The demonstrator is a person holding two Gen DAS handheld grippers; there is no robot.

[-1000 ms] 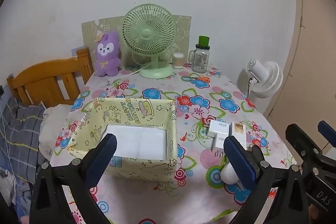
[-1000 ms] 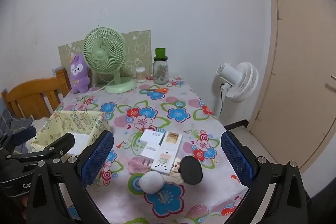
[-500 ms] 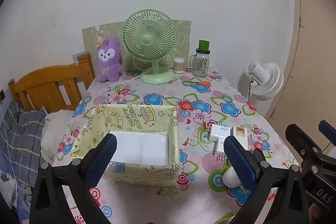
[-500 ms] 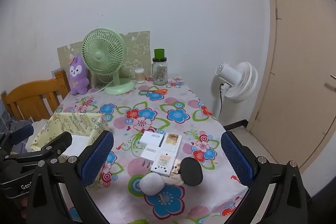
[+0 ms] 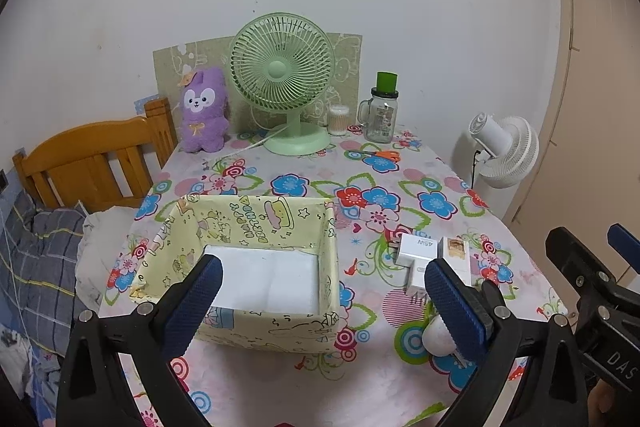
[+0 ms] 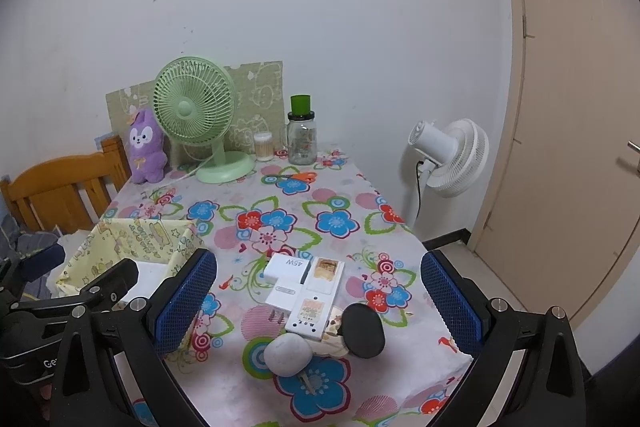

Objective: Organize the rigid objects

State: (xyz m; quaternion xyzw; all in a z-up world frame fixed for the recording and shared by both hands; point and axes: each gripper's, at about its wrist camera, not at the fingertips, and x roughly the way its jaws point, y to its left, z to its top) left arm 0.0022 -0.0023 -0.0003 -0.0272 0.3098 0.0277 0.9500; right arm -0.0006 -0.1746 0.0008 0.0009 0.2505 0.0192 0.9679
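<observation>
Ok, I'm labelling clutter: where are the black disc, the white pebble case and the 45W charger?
Black disc (image 6: 363, 325), right wrist view, middle of its face.
Pebble case (image 6: 287, 354), right wrist view, top.
45W charger (image 6: 289, 265), right wrist view, printed face.

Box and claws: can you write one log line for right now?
left claw: open, empty | right claw: open, empty | yellow box: nothing inside | white charger: on table

– What colours lie ahead of your left gripper (image 5: 324, 301)?
– Pale yellow cartoon-print box (image 5: 256, 227), white inside; floral tablecloth (image 5: 400, 195). Your pads (image 5: 192, 307) are blue; beyond, a mint-green fan (image 5: 282, 71).
</observation>
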